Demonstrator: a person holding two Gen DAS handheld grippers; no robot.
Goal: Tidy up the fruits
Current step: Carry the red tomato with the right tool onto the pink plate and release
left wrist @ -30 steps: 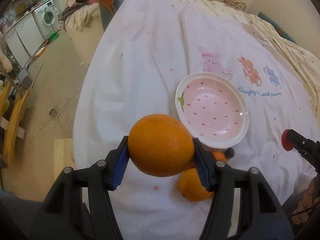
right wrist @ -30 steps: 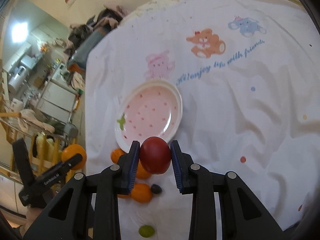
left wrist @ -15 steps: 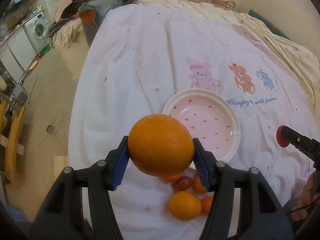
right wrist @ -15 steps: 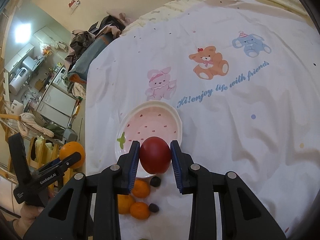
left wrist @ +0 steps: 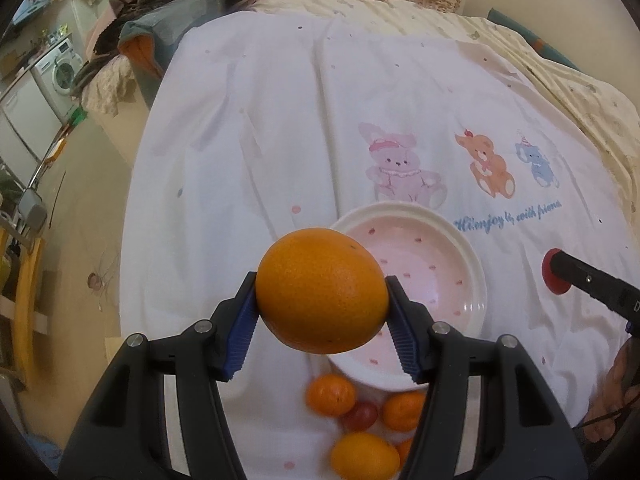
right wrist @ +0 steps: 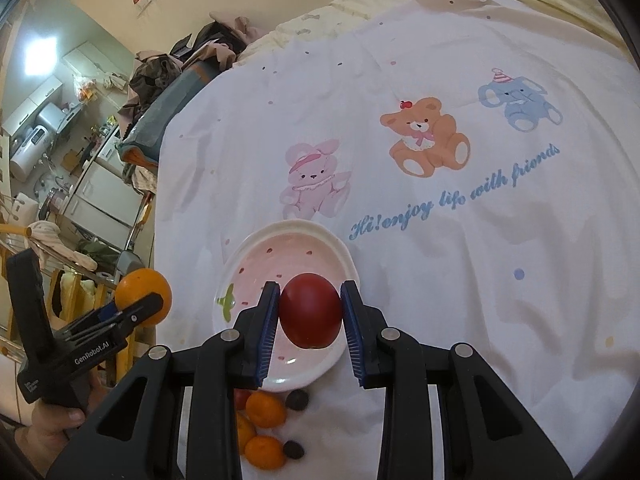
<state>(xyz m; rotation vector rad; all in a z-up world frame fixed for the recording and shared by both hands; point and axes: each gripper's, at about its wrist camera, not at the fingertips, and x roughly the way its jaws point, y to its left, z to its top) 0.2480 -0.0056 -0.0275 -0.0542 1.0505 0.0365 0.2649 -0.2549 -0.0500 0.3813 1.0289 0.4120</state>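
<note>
My left gripper (left wrist: 322, 316) is shut on a large orange (left wrist: 320, 290), held above the near left rim of the pink strawberry-print bowl (left wrist: 460, 264). My right gripper (right wrist: 309, 312) is shut on a dark red fruit (right wrist: 310, 310), hanging over the near side of the same bowl (right wrist: 256, 260), which is empty. Several small oranges (left wrist: 331, 395) and a small red fruit (left wrist: 360, 416) lie on the sheet in front of the bowl. In the right wrist view the left gripper (right wrist: 136, 308) with its orange (right wrist: 142, 288) shows at the left.
A white sheet (left wrist: 260, 140) with cartoon animals covers the bed. Two dark small fruits (right wrist: 297, 400) lie by the oranges (right wrist: 265, 410). The bed's left edge drops to the floor (left wrist: 80, 200); clothes are piled at the far left corner (left wrist: 168, 20). A hand (right wrist: 44, 432) holds the left gripper.
Both grippers have moved across the bed with their fruit still held; the bowl and the loose fruits have slid lower and nearer the fingers in both views.
</note>
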